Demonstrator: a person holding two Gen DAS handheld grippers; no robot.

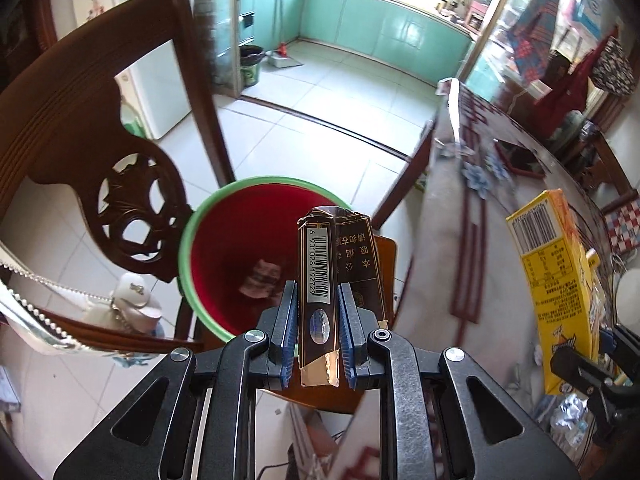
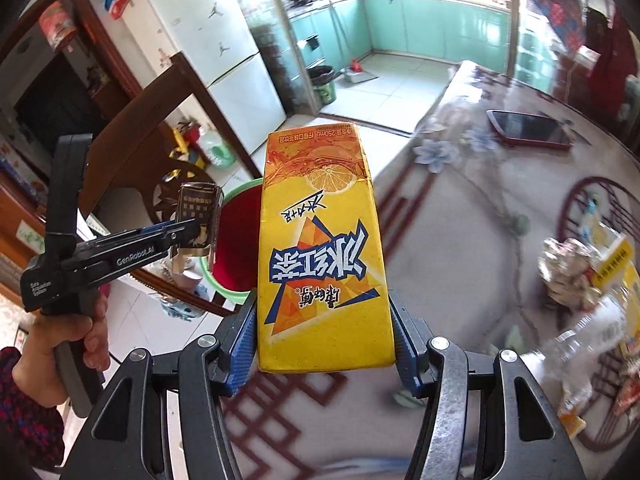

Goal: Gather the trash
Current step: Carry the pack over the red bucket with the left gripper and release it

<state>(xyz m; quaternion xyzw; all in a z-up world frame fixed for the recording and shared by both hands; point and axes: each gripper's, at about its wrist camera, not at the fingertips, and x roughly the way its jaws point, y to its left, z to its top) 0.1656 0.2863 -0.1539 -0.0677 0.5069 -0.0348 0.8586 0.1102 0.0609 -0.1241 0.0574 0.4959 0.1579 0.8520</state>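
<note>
Cigarette pack: We held a dark, crumpled cigarette pack (image 1: 334, 280) in our left gripper (image 1: 318, 336); its long axis ran forward along the fingers, torn end pointing away from the camera, barcode side turned up toward the lens.
Left fingers: The blue pads (image 1: 289, 320) pressed on the pack's two long sides, narrow, gripping its near half while the far half stuck out past the tips.
Bin: Below and beyond the pack stood a red bin with a green rim (image 1: 200, 224), a scrap of crumpled paper (image 1: 262, 280) lying at its bottom; the pack hung over the bin's mouth.
Tea carton: Our right gripper (image 2: 324, 336) held a yellow tea carton (image 2: 324, 248), long axis also forward along the fingers, printed face up, lettering upside down to the camera.
Right fingers: The pads (image 2: 244, 340) clamped the carton's near end on both sides, spread as wide as the carton.
Carton's place: It hung in the air over the bench's left edge, the bin just beyond that edge.
Bench: A flowered cloth covered the bench (image 2: 460, 208); a red-cased phone (image 2: 528, 130) lay toward its far side, and crumpled foil (image 2: 568, 268) and a clear bottle (image 2: 580, 356) near its right edge.
Room: A carved wooden chair (image 1: 92, 148) stood beside the bin on a pale tiled floor (image 1: 320, 120), a white fridge (image 2: 208, 52) and green kitchen cabinets (image 1: 392, 28) behind.
</note>
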